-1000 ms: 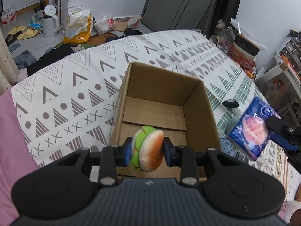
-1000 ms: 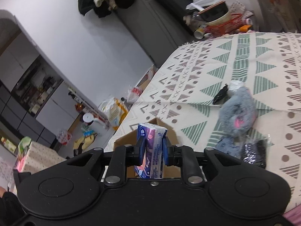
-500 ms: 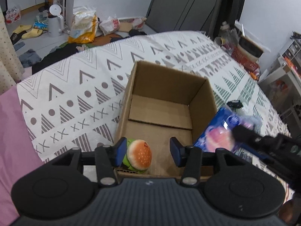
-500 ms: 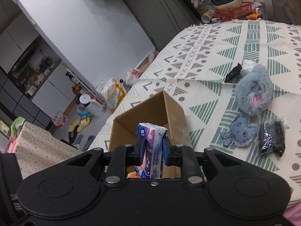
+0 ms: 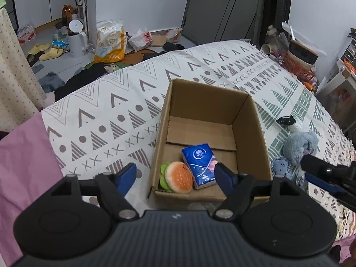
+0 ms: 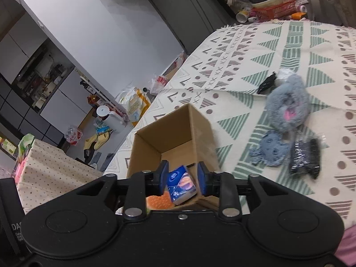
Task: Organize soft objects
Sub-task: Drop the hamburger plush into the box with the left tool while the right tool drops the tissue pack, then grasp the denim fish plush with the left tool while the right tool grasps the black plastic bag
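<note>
An open cardboard box (image 5: 249, 120) (image 6: 200, 131) stands on the patterned bedspread. Inside, at its near end, lie a plush burger (image 5: 178, 176) (image 6: 159, 201) and a blue tissue pack (image 5: 200, 162) (image 6: 181, 184), side by side. My left gripper (image 5: 175, 176) hovers above the box's near wall, its jaws opening wide, nothing pressed between them. My right gripper (image 6: 182, 178) hangs over the box with jaws opening; the tissue pack shows between the pads below, free of them. The right gripper's fingers (image 5: 320, 173) also show at the right of the left wrist view.
On the bedspread right of the box lie a grey fluffy plush (image 5: 300, 143) (image 6: 287, 104), a flat blue plush (image 6: 270, 149), a black wrapped bundle (image 6: 304, 155) and a black clip (image 5: 286, 120) (image 6: 267, 82). A pink sheet (image 5: 24, 169) lies left. Cluttered floor lies beyond the bed.
The left gripper opened and the burger dropped into the box. The right gripper moved over the box, opened, and the tissue pack now lies inside beside the burger.
</note>
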